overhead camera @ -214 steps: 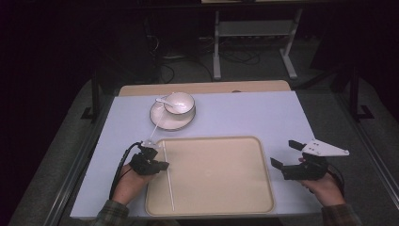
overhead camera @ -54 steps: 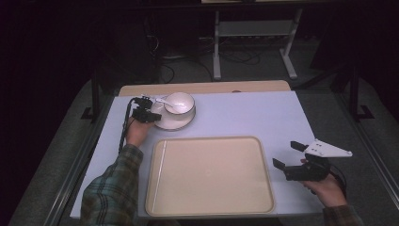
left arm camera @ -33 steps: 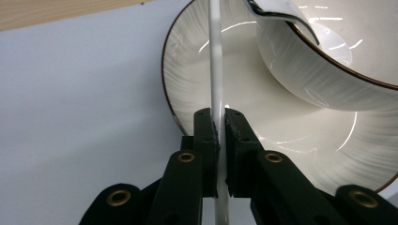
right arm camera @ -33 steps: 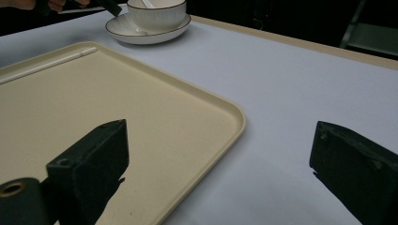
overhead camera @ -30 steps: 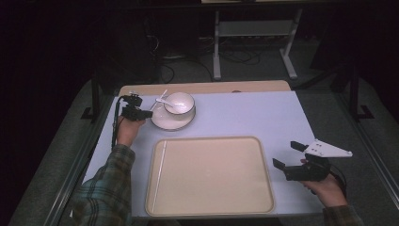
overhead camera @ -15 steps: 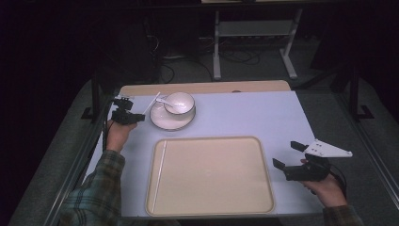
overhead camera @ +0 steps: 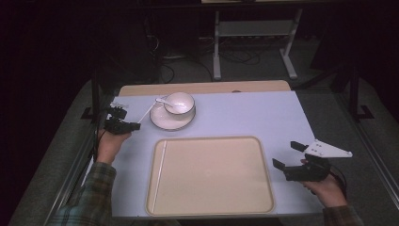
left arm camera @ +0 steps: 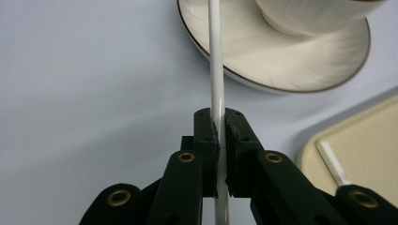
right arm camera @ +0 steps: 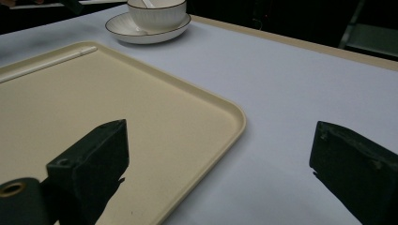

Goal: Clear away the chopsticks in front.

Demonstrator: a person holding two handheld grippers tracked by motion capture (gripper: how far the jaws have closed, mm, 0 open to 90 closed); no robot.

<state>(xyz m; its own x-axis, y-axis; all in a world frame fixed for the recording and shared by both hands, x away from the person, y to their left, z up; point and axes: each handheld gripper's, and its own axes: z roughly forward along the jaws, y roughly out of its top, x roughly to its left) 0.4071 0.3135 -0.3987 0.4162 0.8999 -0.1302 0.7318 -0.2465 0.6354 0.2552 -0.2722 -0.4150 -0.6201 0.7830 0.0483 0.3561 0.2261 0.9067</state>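
Note:
My left gripper (overhead camera: pixel 124 124) hovers over the table's left edge, left of the saucer, shut on a thin white chopstick (left arm camera: pixel 217 70). The chopstick runs forward from the pads until its far end is over the white saucer (left arm camera: pixel 291 61). A white bowl (overhead camera: pixel 179 102) with a spoon (overhead camera: pixel 162 100) in it sits on that saucer (overhead camera: pixel 162 121). A second chopstick (overhead camera: pixel 161 169) lies along the left side inside the beige tray (overhead camera: pixel 211 179). My right gripper (overhead camera: pixel 286 154) is held to the right of the tray, open, with nothing between its fingers.
The table wears a pale lilac cloth (overhead camera: pixel 244 113) with a strip of wood showing at the back (overhead camera: pixel 202 87). A metal stand (overhead camera: pixel 254 42) and cables sit on the dark floor behind. My left hand is close to the table's left edge.
My left gripper went from the tray's left edge up to the saucer, then drew back to the left with the chopstick in it. The right gripper stayed where it was.

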